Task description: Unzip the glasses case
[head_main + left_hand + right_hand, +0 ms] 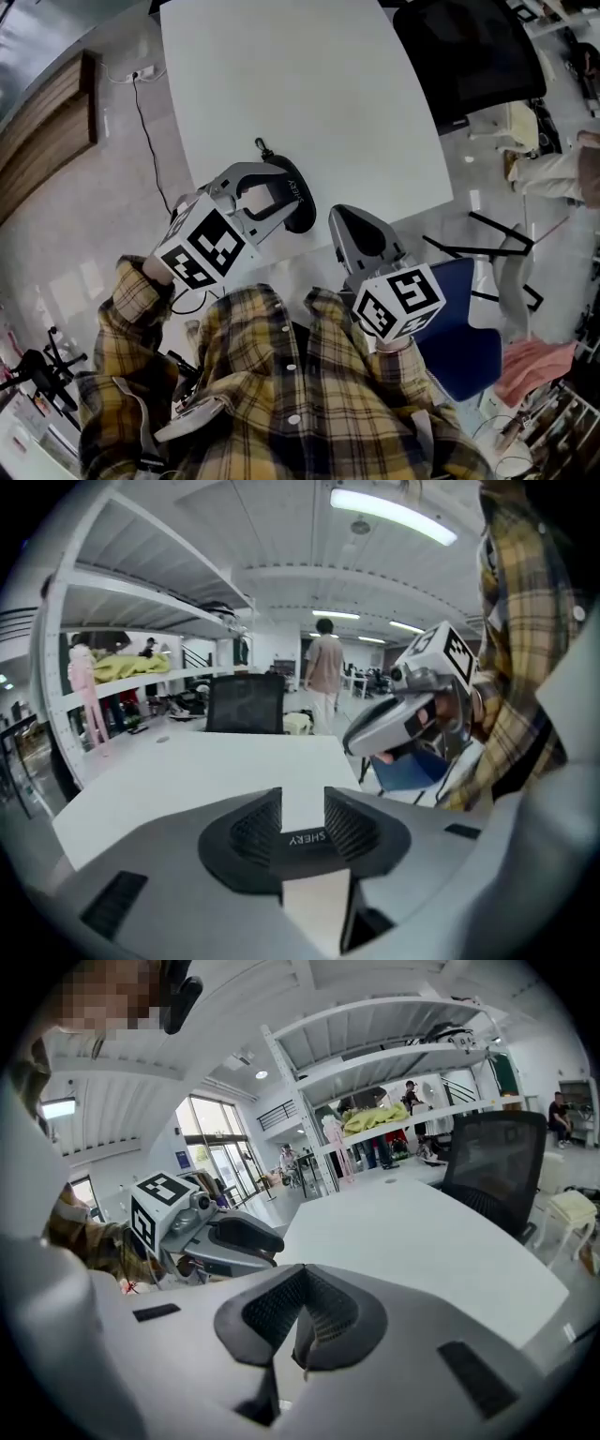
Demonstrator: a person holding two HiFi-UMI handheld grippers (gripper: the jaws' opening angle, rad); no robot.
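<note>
A white table (309, 84) fills the head view. Near its front edge a small black piece with a loop (262, 148) lies just beyond my left gripper's tips; it may belong to the glasses case, the rest of which is hidden under the gripper. My left gripper (286, 202) hangs low over that spot, its jaws a little apart. In the left gripper view (303, 808) only bare table shows in the gap. My right gripper (356, 225) hovers at the table's front edge to the right. Its pads meet, with nothing between them (302, 1283).
A black office chair (469, 47) stands at the table's far right corner, and a blue chair (469, 323) sits close by my right hand. A cable (150, 131) runs over the floor on the left. Far across the room a person (326, 663) stands among shelving.
</note>
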